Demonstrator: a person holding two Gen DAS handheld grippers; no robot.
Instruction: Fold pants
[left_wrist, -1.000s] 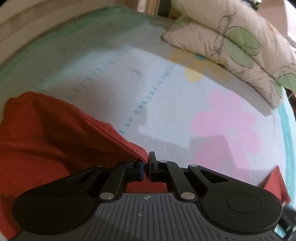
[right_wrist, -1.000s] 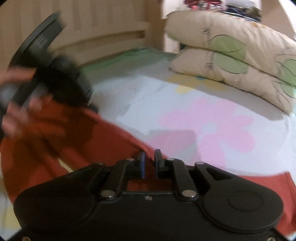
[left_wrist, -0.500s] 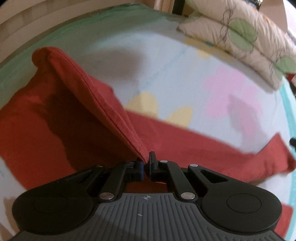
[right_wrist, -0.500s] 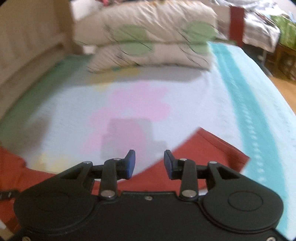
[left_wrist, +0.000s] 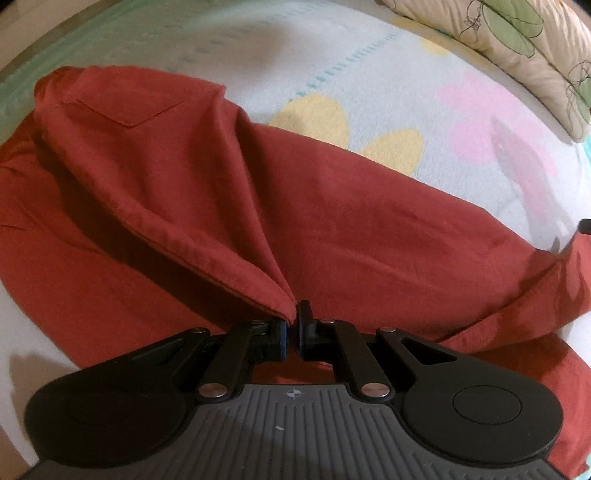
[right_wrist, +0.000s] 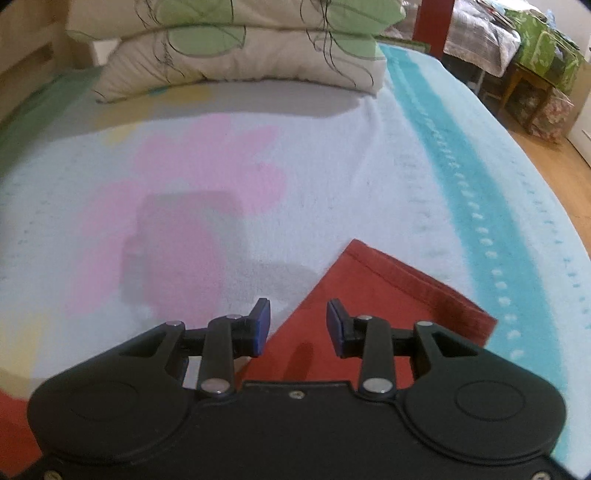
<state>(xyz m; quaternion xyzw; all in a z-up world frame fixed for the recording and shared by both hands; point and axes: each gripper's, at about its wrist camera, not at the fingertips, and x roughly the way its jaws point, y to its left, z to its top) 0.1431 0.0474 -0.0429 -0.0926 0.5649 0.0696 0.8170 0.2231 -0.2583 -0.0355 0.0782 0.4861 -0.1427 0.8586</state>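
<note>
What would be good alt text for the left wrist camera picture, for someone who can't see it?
The left claw, seen from just behind, is shut on a fold of red pants that spread across a pastel bedspread with yellow and pink flowers. A pocket flap shows at the upper left, and a leaf-print pillow sits at the upper right.

A bed (right_wrist: 369, 177) with a flowery blanket (left_wrist: 424, 96) has two pillows (right_wrist: 229, 48) at its far edge. A wooden floor (right_wrist: 546, 155) lies beside it.

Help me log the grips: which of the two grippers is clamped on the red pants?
The left gripper, shut on a raised fold of the red pants. The right gripper stands open above them.
</note>
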